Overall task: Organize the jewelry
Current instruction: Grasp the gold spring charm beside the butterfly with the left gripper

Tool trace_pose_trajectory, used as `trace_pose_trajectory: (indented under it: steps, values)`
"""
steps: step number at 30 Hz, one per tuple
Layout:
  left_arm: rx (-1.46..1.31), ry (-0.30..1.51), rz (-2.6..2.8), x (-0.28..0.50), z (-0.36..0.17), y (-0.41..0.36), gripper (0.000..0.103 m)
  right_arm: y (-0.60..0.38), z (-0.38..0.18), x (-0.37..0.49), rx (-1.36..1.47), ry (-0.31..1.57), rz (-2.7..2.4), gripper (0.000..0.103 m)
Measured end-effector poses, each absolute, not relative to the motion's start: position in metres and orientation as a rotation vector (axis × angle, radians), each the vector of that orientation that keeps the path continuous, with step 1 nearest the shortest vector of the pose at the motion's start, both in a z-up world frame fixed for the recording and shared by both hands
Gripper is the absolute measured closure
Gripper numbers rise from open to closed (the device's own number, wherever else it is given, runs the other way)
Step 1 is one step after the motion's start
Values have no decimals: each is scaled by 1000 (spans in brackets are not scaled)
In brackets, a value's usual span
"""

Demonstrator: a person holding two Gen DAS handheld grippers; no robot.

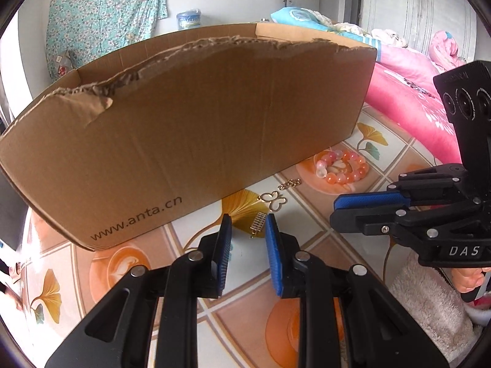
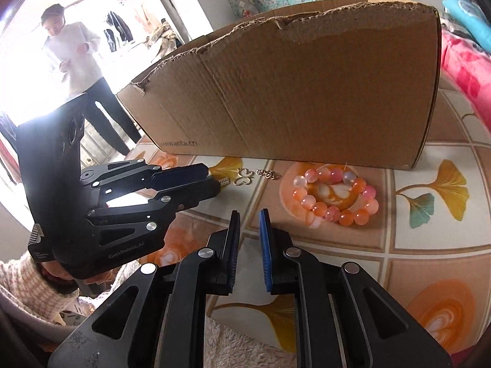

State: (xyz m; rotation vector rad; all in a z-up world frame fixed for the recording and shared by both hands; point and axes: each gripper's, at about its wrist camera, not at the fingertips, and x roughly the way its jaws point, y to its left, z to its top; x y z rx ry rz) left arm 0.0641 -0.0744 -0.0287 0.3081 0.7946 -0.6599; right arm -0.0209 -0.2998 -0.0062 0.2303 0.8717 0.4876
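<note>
A torn cardboard box (image 1: 184, 128) stands on the patterned tablecloth; it also shows in the right wrist view (image 2: 291, 86). In front of it lie a pink and orange bead bracelet (image 1: 343, 167) (image 2: 336, 197), a gold butterfly pendant (image 1: 273, 201) (image 2: 244, 177), a small gold chain (image 1: 289, 183) (image 2: 269, 174) and a rhinestone bar piece (image 1: 257, 224) (image 2: 223, 181). My left gripper (image 1: 248, 219) (image 2: 211, 179) is open and empty, its fingertips either side of the rhinestone piece. My right gripper (image 2: 249, 214) (image 1: 336, 211) is open and empty, just left of the bracelet.
A pink quilt and bedding (image 1: 411, 92) lie to the right beyond the table. A person in white (image 2: 73, 52) stands at the far left by a bright doorway. A fluffy white sleeve (image 1: 429, 303) shows under the right gripper.
</note>
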Motion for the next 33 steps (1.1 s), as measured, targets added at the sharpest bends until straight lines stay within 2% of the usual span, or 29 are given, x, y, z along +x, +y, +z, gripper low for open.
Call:
trace_pose_trajectory:
  steps: [12, 16, 33]
  values:
    - [365, 798, -693, 65, -29, -88, 89, -302, -13, -20, 237, 862, 495, 91]
    - [379, 790, -699, 63, -28, -93, 97, -302, -14, -20, 238, 861, 495, 91]
    - [311, 793, -682, 59, -29, -86, 99, -299, -10, -23, 207, 865, 492, 91]
